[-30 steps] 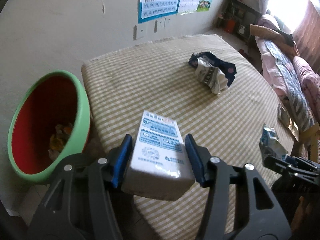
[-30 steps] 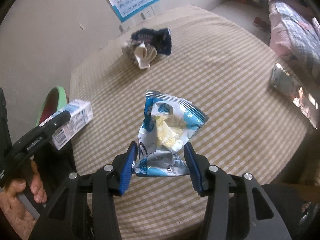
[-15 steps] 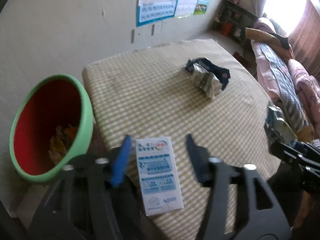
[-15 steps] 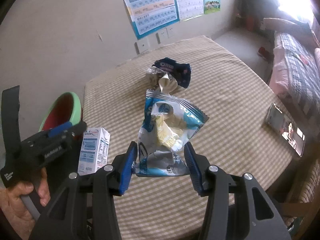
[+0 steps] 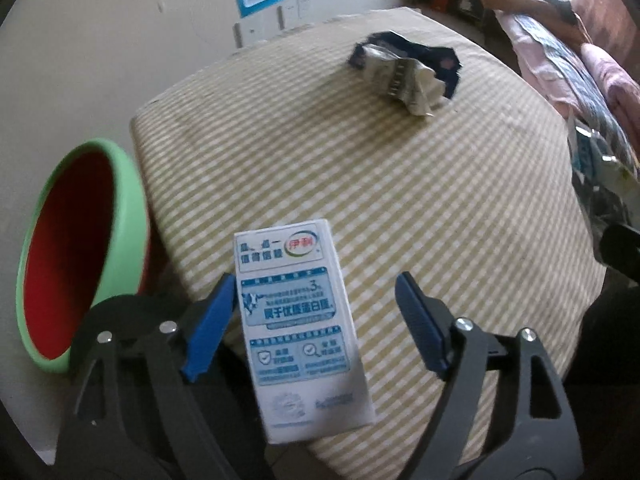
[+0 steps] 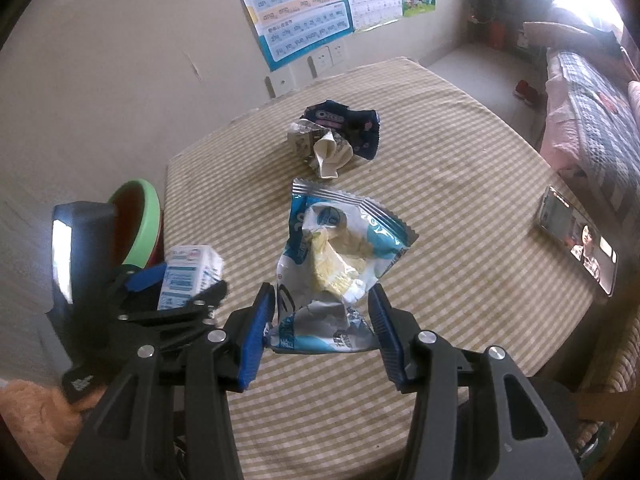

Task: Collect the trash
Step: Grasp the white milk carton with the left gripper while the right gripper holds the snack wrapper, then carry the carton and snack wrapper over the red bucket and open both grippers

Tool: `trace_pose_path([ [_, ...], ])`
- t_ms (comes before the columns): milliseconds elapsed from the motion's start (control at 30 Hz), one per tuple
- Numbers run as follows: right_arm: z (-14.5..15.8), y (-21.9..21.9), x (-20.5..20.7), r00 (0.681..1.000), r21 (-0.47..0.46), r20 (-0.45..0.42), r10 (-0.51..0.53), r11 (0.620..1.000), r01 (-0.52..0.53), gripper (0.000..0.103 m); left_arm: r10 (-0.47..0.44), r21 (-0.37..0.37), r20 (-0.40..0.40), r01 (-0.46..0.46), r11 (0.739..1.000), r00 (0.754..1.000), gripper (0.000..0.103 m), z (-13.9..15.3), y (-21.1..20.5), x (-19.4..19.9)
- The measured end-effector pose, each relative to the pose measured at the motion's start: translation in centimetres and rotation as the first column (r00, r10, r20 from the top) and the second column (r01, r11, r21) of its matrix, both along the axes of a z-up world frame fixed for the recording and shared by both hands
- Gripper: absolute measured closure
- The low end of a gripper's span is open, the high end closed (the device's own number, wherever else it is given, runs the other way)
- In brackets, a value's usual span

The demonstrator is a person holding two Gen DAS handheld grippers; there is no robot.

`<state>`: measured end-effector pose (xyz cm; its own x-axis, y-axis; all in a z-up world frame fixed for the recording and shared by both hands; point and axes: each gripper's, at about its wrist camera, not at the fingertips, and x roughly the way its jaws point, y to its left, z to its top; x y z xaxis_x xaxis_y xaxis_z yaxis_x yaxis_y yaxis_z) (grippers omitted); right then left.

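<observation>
left tongs (image 5: 316,320) opening, milk carton (image 5: 300,328) between; right tongs (image 6: 322,332) pinching wrapper (image 6: 340,264); bin (image 5: 80,248) beside table (image 5: 400,184)

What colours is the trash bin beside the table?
The bin has a light green outside and rim, red inside; clearest in the left wrist view.

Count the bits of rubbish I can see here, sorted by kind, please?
Milk cartons: 1, the milk carton between the opening left tongs, at the table edge.
Snack wrappers: 2, the blue-and-white wrapper gripped in the right tongs, and the dark cookie wrapper.
Crumpled paper: 1, the crumpled paper against the dark wrapper.
Total: 4
</observation>
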<state>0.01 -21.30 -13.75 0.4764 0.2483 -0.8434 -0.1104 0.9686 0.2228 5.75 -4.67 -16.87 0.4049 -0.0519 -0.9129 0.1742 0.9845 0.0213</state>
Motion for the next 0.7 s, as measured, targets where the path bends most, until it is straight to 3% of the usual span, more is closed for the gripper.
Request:
trace_pose_path([
  [33,0.1,0.0,-0.1,1.000,0.000,0.001,0.001,1.000,-0.001,0.056,-0.006,-0.014,-0.015,0.006,1.000,1.000,0.037,-0.3,-0.2,0.2],
  [67,0.2,0.1,-0.2,1.000,0.000,0.004,0.001,1.000,-0.001,0.056,-0.006,-0.020,-0.028,0.005,1.000,1.000,0.050,-0.6,-0.4,0.2],
  [100,0.2,0.0,-0.2,1.000,0.002,0.005,-0.001,1.000,0.001,0.055,-0.006,-0.028,-0.045,0.005,1.000,0.999,0.051,-0.9,-0.6,0.3],
  [233,0.5,-0.1,-0.3,1.000,0.005,0.012,-0.004,1.000,0.004,0.055,-0.004,-0.056,-0.030,0.003,0.998,1.000,0.052,-0.6,-0.4,0.1],
  [433,0.9,1.0,0.0,1.000,0.006,0.012,0.023,1.000,-0.023,0.055,0.078,-0.136,0.072,-0.067,0.988,0.994,0.052,3.1,2.3,-0.4],
  [567,1.0,3.0,0.6,0.998,0.033,0.007,0.060,0.998,-0.060,0.055,0.190,-0.241,0.145,-0.152,0.959,0.971,0.052,6.7,6.5,-0.9],
  [700,1.0,6.2,1.5,0.994,0.077,-0.002,0.111,0.991,-0.110,0.055,0.290,-0.263,0.213,-0.231,0.937,0.933,0.052,9.1,10.2,-1.1],
])
